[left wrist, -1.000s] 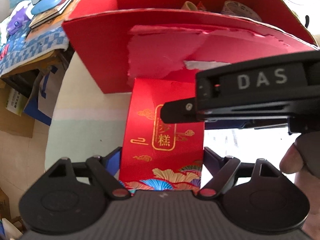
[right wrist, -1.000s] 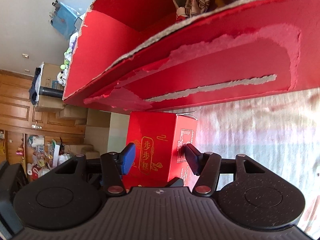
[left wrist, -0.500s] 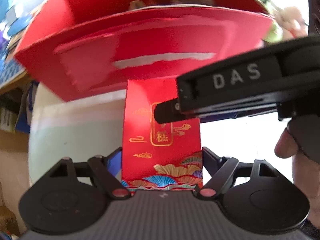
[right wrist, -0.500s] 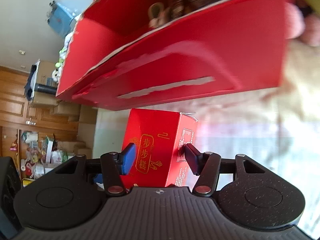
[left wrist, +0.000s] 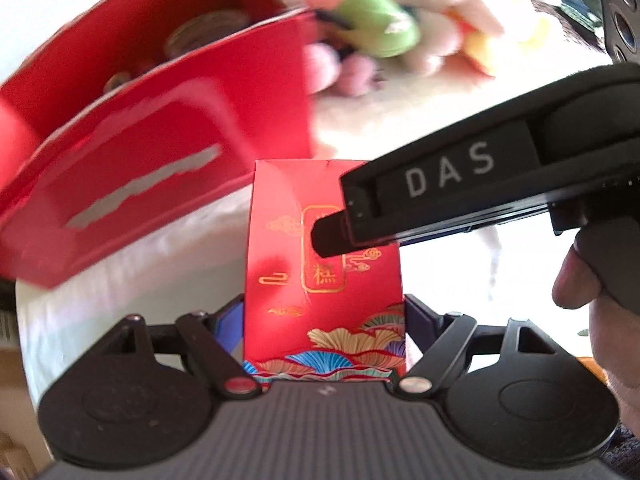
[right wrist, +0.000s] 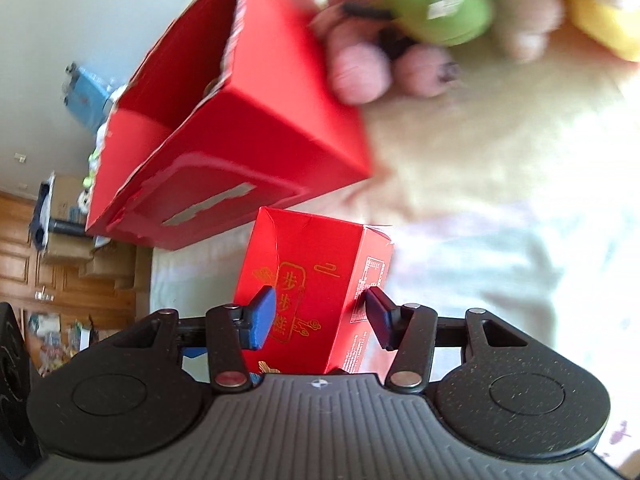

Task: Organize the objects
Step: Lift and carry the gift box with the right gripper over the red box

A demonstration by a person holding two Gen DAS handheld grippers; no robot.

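A small red gift box [left wrist: 320, 280] with gold characters sits between the fingers of my left gripper [left wrist: 324, 316], which is shut on its two sides. My right gripper [right wrist: 320, 312] is shut on the same small red box [right wrist: 312, 280], its blue pads against two faces. In the left wrist view the right gripper's body [left wrist: 460, 188] crosses over the box. A large open red box [left wrist: 160, 140] with torn patches on its front lies to the left, with round tins inside it. It also shows in the right wrist view [right wrist: 240, 140].
A plush toy in green clothing [left wrist: 368, 12] with pink feet lies beyond the large box on the white bedding [left wrist: 140, 264]; it also appears in the right wrist view [right wrist: 432, 4]. Cardboard boxes and wooden cabinets [right wrist: 24, 248] stand at the far left.
Both grippers, holding the small red box, have swung right. The large red box has slid to the left of the views and the plush toy has come into view.
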